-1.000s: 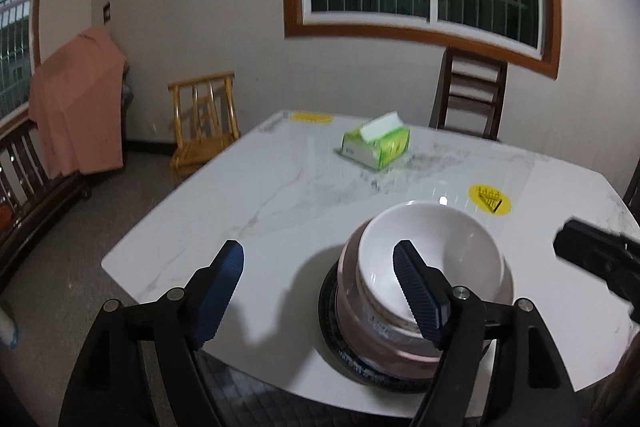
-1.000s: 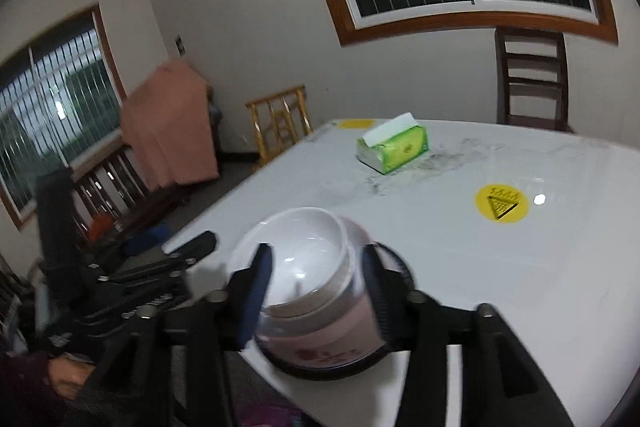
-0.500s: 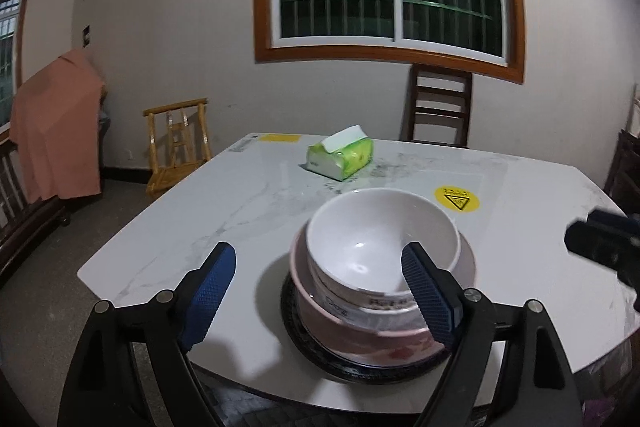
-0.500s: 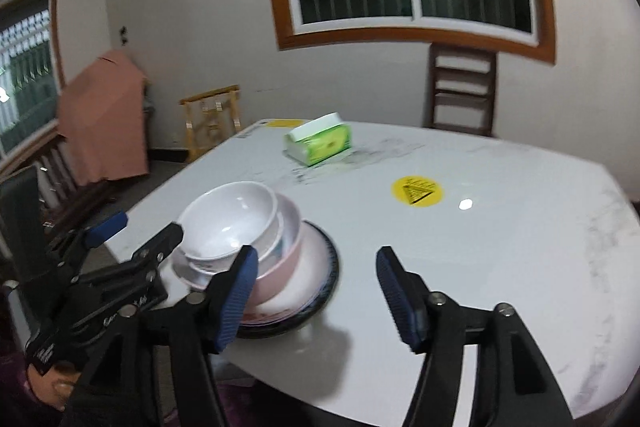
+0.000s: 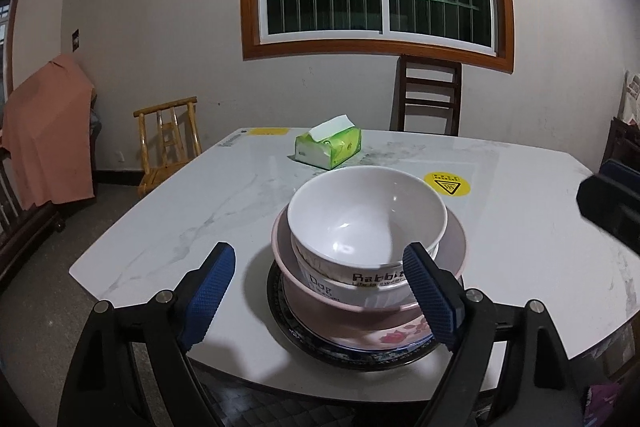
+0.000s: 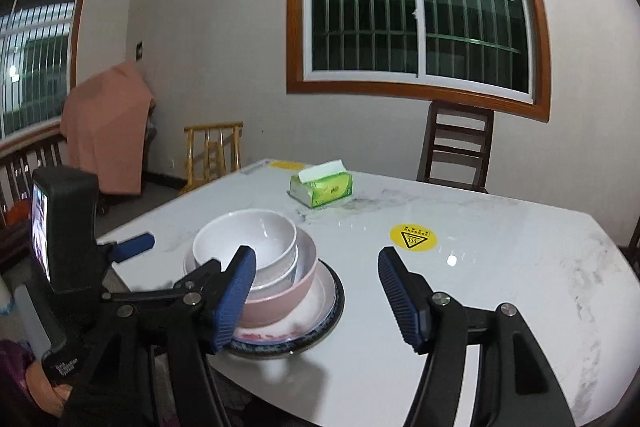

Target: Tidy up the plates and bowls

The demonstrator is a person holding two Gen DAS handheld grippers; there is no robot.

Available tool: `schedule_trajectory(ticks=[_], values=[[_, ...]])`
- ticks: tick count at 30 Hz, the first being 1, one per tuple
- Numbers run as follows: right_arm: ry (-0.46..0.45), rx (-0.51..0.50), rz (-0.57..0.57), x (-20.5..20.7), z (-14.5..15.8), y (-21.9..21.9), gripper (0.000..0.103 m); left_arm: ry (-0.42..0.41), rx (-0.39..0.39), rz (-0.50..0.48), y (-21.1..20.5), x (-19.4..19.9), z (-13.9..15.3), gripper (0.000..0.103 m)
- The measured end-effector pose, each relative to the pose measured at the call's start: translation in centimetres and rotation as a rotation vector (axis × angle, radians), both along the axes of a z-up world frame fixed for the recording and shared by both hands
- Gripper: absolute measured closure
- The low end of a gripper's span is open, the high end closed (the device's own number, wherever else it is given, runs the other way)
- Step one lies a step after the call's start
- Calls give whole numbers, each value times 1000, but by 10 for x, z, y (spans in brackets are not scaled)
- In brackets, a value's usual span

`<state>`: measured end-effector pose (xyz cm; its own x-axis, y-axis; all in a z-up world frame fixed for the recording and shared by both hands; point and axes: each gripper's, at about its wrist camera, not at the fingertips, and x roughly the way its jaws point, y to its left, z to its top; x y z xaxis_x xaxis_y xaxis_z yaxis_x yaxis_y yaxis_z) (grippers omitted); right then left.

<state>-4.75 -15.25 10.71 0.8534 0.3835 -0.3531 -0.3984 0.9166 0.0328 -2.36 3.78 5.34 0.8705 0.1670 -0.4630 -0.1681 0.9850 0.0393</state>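
Now done with the grip, by the look of it. No longer straddles the white bowl (image 6: 246,239) with the right gripper (image 6: 316,257), as it does a second ago; hangs off to the right of the stack instead, fingers spread and just lately opening, with only bare bench (image 6: 500,267) between them.

Shows much the same on the left gripper (image 5: 318,255): fingers wide apart, lately opening too, pinching nothing, tips just in front of the stack. Cannot tell whether the right-hand tip grazes the bowls, since it overlaps them in the left wrist view.

Leaves the task's things in one pile near the front edge of the bench: white bowl on top, nested in a second white bowl (image 5: 320,283), that in turn inside the pink bowl (image 5: 452,239), all resting on a flowered plate (image 6: 320,299) over a dark-rimmed plate (image 5: 360,357).

Suggests the last bowl is placed and released. Shows no other loose dish on the bench, only a tissue pack (image 5: 328,147) and a yellow sticker (image 5: 447,183) further back, so probably near the end of the sorting.
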Motion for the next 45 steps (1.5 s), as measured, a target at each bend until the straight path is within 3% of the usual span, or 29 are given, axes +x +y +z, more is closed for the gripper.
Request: schedule_trajectory(ticks=[6, 12, 45], values=[[63, 11, 32, 6, -11, 2, 38, -18, 14, -16, -5, -5, -1, 9], [18, -19, 44, -3, -7, 6, 38, -57, 30, -47, -10, -10, 2, 0], [69, 30, 48, 3, -9, -2, 38, -13, 2, -30, -7, 0, 0, 0]])
